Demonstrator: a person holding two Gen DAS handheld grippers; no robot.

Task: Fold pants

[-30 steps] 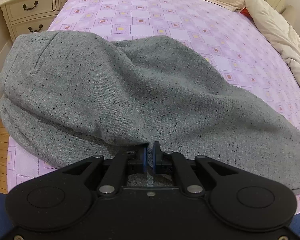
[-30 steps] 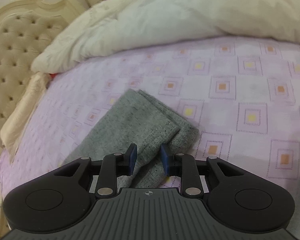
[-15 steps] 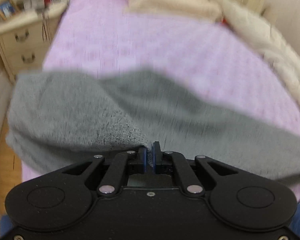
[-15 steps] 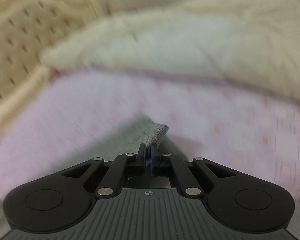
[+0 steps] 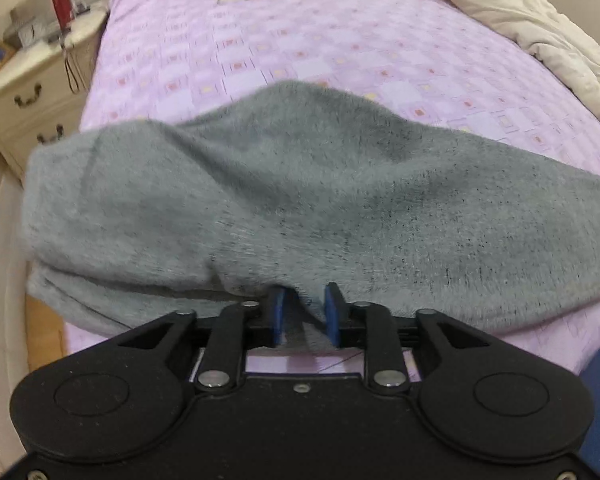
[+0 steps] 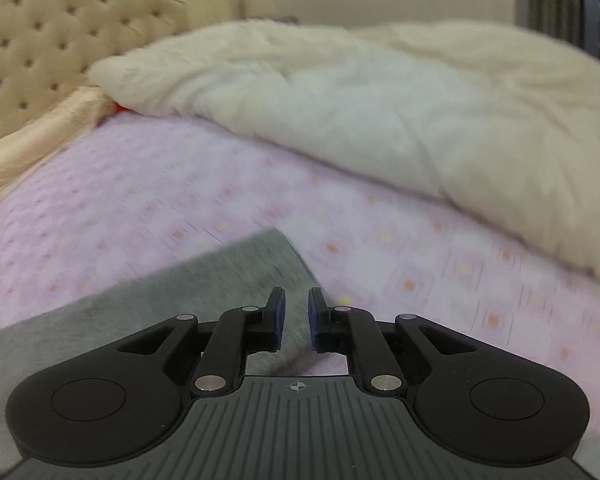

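Both grippers have let go since a second ago: your left gripper (image 5: 303, 312) was clamped on the near edge of the pants (image 5: 300, 200) and its fingers (image 5: 277, 314) are now opening, cloth sagging between them but not pinched; your right gripper (image 6: 294, 318) closed on the leg end (image 6: 236, 280) half a second back and is now opening too, pads clear of the fabric, which lies flat below them; pants sit bunched across the near side of the bed (image 5: 300, 40), waist end humped toward the nightstand (image 5: 28, 92), leg running off to the right; risks, as I read it: cloth may snag on the left pads as you pull away and drag the edge, so get clear before you retreat; the hump looks uneven, so the next fold could trap a crease or skew the seams; near edge sits close to the bed's side and could slide off; surface is a soft lilac patterned sheet, so expect little grip; cream duvet (image 6: 380, 120) piled at the far side, tufted headboard (image 6: 40, 40) behind, wood floor at left.
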